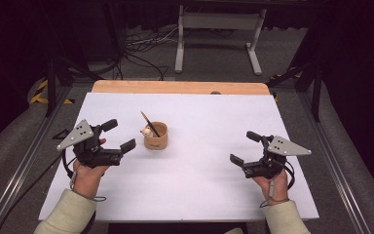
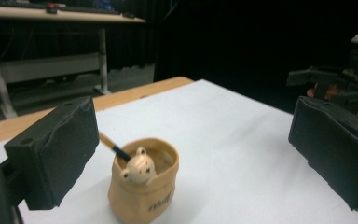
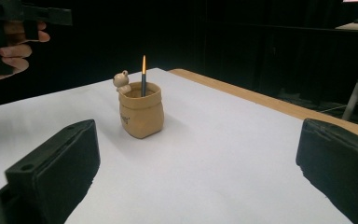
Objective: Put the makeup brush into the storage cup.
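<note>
Left gripper (image 1: 117, 135) has its jaws wide apart with nothing between them, right beside the little pen cup (image 1: 156, 136) left of the table's middle. My worry: the pencil (image 1: 148, 122) leans, so one careless nudge tips the cup over. Right gripper (image 1: 246, 147) hangs open too, well clear.

Pencil (image 3: 143, 77) lower end hidden inside the holder (image 3: 141, 115); right tool (image 3: 196, 186) cut off at 6 o'clock; holder print (image 2: 161, 199) too blurred to read.
</note>
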`<state>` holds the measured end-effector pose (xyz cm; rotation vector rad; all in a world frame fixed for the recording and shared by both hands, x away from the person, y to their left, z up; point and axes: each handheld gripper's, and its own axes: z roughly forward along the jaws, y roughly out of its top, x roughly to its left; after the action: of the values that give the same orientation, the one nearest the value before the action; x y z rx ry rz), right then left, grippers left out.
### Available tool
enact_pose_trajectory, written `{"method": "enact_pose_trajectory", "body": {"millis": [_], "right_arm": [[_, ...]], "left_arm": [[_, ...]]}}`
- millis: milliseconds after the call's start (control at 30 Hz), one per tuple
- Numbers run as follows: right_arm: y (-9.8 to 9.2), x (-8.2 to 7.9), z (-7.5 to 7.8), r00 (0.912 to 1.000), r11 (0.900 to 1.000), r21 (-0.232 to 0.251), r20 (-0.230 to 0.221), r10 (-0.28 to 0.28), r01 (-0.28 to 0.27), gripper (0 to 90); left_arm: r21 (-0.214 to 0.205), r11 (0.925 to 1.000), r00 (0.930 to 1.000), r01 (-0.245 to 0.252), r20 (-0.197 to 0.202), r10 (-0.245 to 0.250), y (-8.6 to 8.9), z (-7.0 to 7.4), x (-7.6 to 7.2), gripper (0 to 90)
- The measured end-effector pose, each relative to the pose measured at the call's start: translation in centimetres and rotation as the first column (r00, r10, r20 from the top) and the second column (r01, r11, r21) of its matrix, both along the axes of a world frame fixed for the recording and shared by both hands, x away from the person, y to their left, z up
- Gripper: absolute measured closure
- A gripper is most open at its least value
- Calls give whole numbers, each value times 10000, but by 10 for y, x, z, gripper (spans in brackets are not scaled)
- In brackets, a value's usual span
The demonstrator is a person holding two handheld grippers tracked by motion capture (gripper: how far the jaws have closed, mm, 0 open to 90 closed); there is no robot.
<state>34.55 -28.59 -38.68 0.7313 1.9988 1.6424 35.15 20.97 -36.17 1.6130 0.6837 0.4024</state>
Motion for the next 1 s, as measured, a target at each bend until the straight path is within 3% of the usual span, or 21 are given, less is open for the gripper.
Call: {"method": "enact_pose_trajectory", "body": {"millis": [300,767,1000], "right_arm": [[-5,-4,-3,9997,9997,-237,237,49,-43,0],[-9,-10,-16,9984,9990,-439,545,120,-96,0],[-13,-12,-24,9992,9992,-392,380,110,-96,0]], "left_arm": [[110,9999,9998,-120,-173,121,13,-13,-10,17],[-178,9998,9992,-64,-405,57,25,-43,-20,9],[-82,9999,9981,62,-617,-67,26,-57,-23,1]]}}
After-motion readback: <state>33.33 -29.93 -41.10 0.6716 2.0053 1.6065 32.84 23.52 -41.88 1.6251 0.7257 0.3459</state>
